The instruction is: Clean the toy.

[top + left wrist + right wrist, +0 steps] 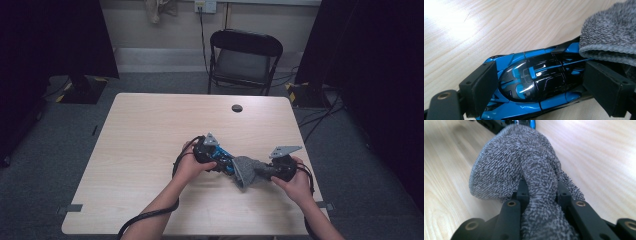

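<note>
A blue and black toy car (pixel 534 82) lies on the wooden table (pixel 150 130), and my left gripper (pixel 541 82) is shut on its body, one pad on each side. In the high view the toy car (pixel 223 161) sits between the two hands, with the left gripper (pixel 220 162) at its left end. My right gripper (pixel 540 192) is shut on a bunched grey terry cloth (pixel 524 162). The grey cloth (pixel 245 169) drapes over the car's right end, and its edge (pixel 609 37) covers that end in the left gripper view. The right gripper (pixel 265 171) points left toward the car.
A black folding chair (pixel 243 57) stands beyond the table's far edge. A round dark cable hole (pixel 237 108) is in the tabletop near the far side. Black curtains hang left and right, and cables run over the floor at the right.
</note>
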The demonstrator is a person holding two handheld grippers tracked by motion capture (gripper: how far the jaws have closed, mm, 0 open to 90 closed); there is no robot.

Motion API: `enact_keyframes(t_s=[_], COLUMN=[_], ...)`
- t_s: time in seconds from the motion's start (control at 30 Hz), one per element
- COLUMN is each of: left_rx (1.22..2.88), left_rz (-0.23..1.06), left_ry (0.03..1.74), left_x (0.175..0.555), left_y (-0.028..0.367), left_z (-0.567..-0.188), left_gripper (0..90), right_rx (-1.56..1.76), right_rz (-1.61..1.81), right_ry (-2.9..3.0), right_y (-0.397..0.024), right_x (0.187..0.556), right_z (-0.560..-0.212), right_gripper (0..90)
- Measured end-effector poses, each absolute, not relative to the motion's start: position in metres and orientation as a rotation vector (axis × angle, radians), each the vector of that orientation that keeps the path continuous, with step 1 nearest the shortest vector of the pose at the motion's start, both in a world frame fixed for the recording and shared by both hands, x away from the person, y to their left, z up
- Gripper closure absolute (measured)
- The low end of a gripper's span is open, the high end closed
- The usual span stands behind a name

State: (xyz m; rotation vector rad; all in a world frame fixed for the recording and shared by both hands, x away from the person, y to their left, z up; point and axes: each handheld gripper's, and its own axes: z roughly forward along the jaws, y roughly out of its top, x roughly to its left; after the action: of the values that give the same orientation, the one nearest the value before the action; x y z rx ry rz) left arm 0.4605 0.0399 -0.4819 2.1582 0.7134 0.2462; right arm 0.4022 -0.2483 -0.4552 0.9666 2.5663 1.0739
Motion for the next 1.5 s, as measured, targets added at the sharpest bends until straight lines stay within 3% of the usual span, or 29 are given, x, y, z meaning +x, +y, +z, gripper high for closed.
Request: enact_keyframes(t_s=[0.17,0.27,0.4,0.63,0.83,0.97,1.03,1.1,1.17,1.5], left_rx=[2.158,2.159,2.159,2.157,2.157,2.158,2.157,2.156,2.155,2.147], left_rz=[0.248,0.248,0.247,0.246,0.246,0.247,0.248,0.248,0.247,0.247], left_ry=[0.712,0.713,0.713,0.712,0.713,0.711,0.712,0.712,0.71,0.711], left_x=[0.461,0.461,0.461,0.46,0.46,0.461,0.461,0.461,0.46,0.46], left_y=[0.04,0.04,0.04,0.04,0.04,0.04,0.04,0.04,0.04,0.04], left_z=[-0.482,-0.482,-0.482,-0.482,-0.482,-0.482,-0.482,-0.482,-0.482,-0.483], left_gripper=[12.7,12.7,12.7,12.7,12.7,12.7,12.7,12.7,12.7,12.9], right_rx=[0.993,1.038,1.024,0.946,0.898,0.871,0.829,0.819,0.84,0.764], right_rz=[1.087,1.076,1.091,1.113,1.013,0.997,0.958,0.953,0.963,1.082], right_ry=[2.578,2.573,2.551,2.576,2.687,2.685,2.662,2.652,2.651,2.765], right_y=[-0.253,-0.255,-0.257,-0.241,-0.218,-0.217,-0.217,-0.219,-0.221,-0.214], right_x=[0.4,0.4,0.4,0.405,0.408,0.405,0.402,0.399,0.398,0.387], right_z=[-0.462,-0.462,-0.456,-0.449,-0.473,-0.481,-0.481,-0.48,-0.479,-0.461], right_gripper=[64.5,44.8,30.7,23.9,22.6,28.9,41.5,60.0,68.1,72.3])
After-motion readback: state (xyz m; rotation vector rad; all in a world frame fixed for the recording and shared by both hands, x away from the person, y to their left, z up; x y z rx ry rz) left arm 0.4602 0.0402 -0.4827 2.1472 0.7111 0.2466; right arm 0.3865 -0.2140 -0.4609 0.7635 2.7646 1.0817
